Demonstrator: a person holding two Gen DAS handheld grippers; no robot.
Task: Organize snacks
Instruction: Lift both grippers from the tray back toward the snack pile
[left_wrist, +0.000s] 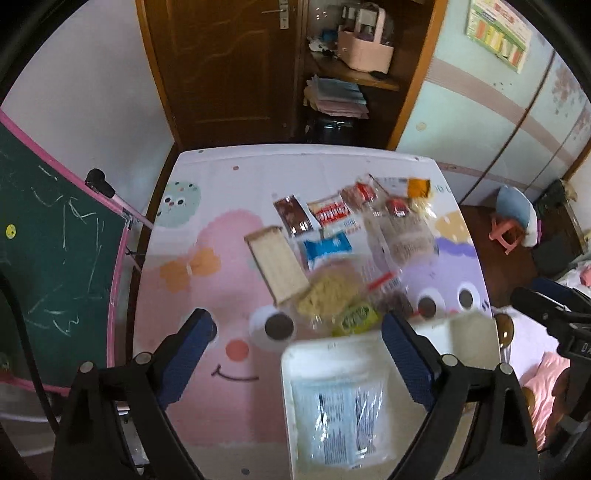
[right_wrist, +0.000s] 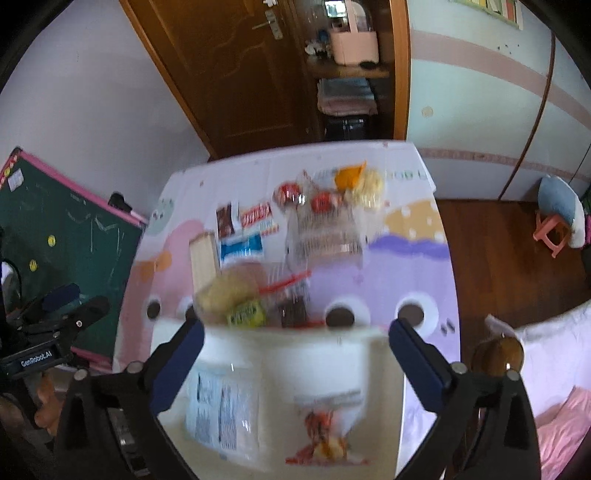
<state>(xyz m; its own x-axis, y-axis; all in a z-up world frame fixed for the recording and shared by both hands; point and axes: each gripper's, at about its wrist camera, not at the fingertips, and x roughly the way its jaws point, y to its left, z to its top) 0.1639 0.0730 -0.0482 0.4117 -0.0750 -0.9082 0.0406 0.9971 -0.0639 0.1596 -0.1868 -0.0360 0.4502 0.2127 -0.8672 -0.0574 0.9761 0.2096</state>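
Several snack packets lie in a loose pile on the cartoon-print table (left_wrist: 207, 406): a brown chocolate bar (left_wrist: 291, 215), a red-and-white packet (left_wrist: 332, 214), a blue packet (left_wrist: 327, 248), a wafer pack (left_wrist: 277, 264), a noodle bag (left_wrist: 330, 291), a green packet (left_wrist: 356, 317) and clear bags (left_wrist: 402, 229). A white bin (left_wrist: 295, 369) at the near edge holds a white printed packet (left_wrist: 340, 417); the right wrist view also shows an orange-printed packet (right_wrist: 325, 432) in it. My left gripper (left_wrist: 299, 330) is open and empty above the bin's left part. My right gripper (right_wrist: 295, 338) is open and empty over the bin.
A green chalkboard (left_wrist: 55, 258) stands left of the table. A wooden door (left_wrist: 221, 66) and shelves (left_wrist: 347, 74) are behind it. A pink stool (left_wrist: 506, 232) and a bed (left_wrist: 546, 387) are to the right.
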